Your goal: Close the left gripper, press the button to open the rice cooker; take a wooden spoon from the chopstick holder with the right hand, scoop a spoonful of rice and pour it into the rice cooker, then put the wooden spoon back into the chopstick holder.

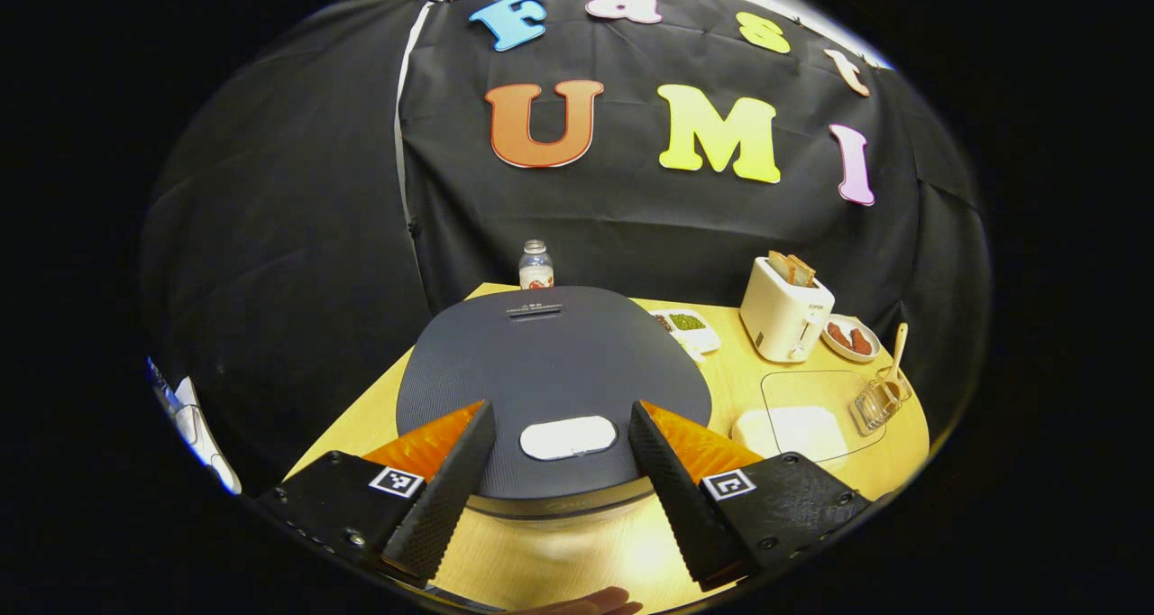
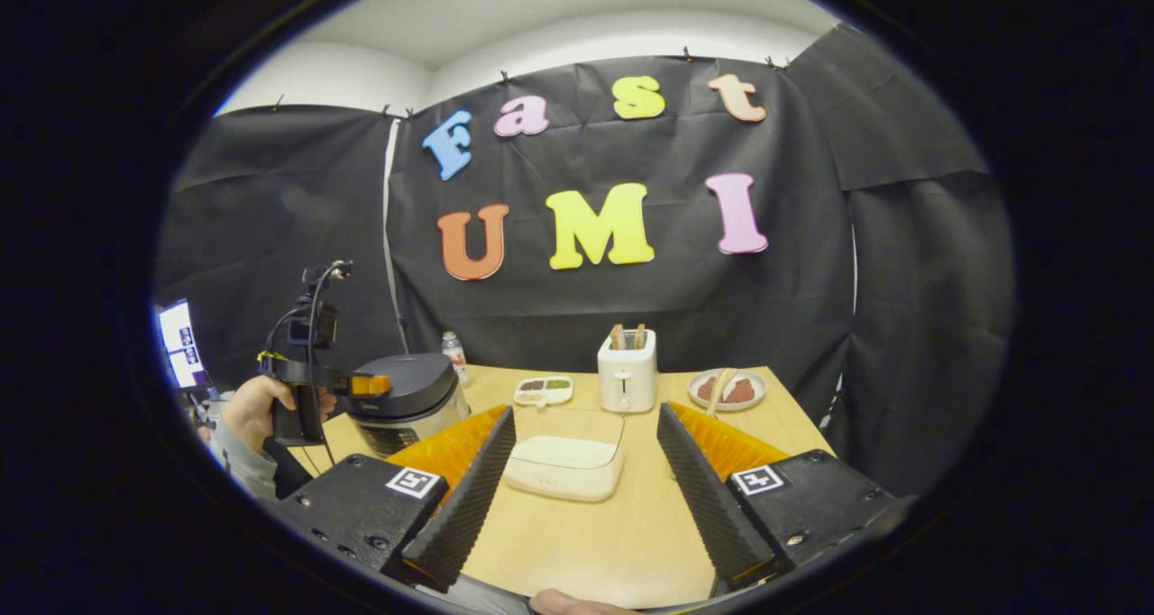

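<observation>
Holding rice, clear box

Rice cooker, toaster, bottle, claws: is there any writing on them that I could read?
Rice cooker: a small mark at the lid's back edge, too small to read.
Toaster: a small grey mark, blurred.
Bottle: a label, too blurred to read.
Left claw: square black-and-white code tags, no words.

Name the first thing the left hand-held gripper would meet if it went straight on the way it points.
Probably the rice cooker: the left hand-held gripper, fingers open, points at its closed lid, with the button between them. Depth is unclear.
</observation>
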Motion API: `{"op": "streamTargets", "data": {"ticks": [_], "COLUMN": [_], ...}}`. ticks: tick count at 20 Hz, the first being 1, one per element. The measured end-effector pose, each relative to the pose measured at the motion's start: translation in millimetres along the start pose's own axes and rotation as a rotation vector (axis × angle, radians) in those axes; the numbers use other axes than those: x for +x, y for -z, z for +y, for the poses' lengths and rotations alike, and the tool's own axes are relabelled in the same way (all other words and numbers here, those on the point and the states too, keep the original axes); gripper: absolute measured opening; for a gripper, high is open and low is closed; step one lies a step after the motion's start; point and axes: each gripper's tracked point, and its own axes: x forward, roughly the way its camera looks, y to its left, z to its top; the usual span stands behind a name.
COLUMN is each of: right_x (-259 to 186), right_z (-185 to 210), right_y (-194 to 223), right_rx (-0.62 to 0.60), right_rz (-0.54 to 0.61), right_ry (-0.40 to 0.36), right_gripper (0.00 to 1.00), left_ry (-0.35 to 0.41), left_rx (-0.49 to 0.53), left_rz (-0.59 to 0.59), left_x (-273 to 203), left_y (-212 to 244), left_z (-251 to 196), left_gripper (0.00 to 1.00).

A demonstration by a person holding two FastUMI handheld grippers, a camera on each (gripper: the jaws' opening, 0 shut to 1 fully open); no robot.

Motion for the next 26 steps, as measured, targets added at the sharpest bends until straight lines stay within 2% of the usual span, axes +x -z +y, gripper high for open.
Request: {"op": "streamTargets", "data": {"ticks": [1, 2, 3, 9, 10, 11, 19, 21, 22, 23, 24, 26], "right_x": [-0.7, -0.9, 0.0, 3.4, 4.5, 5.8, 10.5, 10.2, 10.4, 9.4, 10.2, 8.7], "right_z": [-0.6, -1.3, -2.2, -3.3, -2.8, -2.4, 1.1, 0.7, 0.8, 0.7, -1.1, -4.0], "right_y": [1.9, 2.9, 3.6, 12.7, 14.0, 14.9, 14.6, 14.3, 13.3, 12.7, 11.5, 11.1], "right_rx": [-0.002, 0.000, 0.003, 0.016, 0.014, 0.011, 0.011, 0.008, 0.005, 0.001, -0.004, -0.011], "right_rz": [0.004, 0.007, 0.008, 0.027, 0.029, 0.030, 0.035, 0.035, 0.035, 0.033, 0.031, 0.030], "right_ry": [0.000, 0.002, 0.003, 0.002, -0.001, 0.000, 0.009, 0.014, 0.017, 0.020, 0.027, 0.041], "right_gripper": [1.00, 0.96, 1.00, 1.00, 0.96, 1.00, 1.00, 1.00, 0.96, 0.96, 1.00, 1.00], "left_ry": [0.001, 0.002, 0.001, -0.031, -0.034, -0.037, -0.043, -0.045, -0.047, -0.048, -0.049, -0.053], "left_rx": [0.001, 0.002, -0.002, -0.017, -0.021, -0.021, -0.054, -0.035, -0.043, -0.034, -0.028, -0.002], "left_rz": [-0.005, -0.012, -0.018, -0.102, -0.120, -0.137, -0.169, -0.195, -0.210, -0.225, -0.227, -0.231], "left_x": [-2.9, -5.1, -6.5, -6.3, -6.2, -5.9, 4.5, 2.2, 1.4, 1.3, 1.7, -2.9], "left_y": [1.7, 2.6, 3.2, 4.9, 4.8, 4.7, 9.7, 9.8, 5.8, 4.0, 5.5, 4.2], "left_z": [-1.5, -1.2, -1.4, -0.3, -0.4, -1.5, -7.7, -7.6, -7.4, -7.0, -6.9, -8.7], "left_gripper": [0.97, 0.97, 0.97, 0.98, 0.98, 0.98, 0.99, 0.99, 1.00, 0.98, 0.97, 0.97]}}
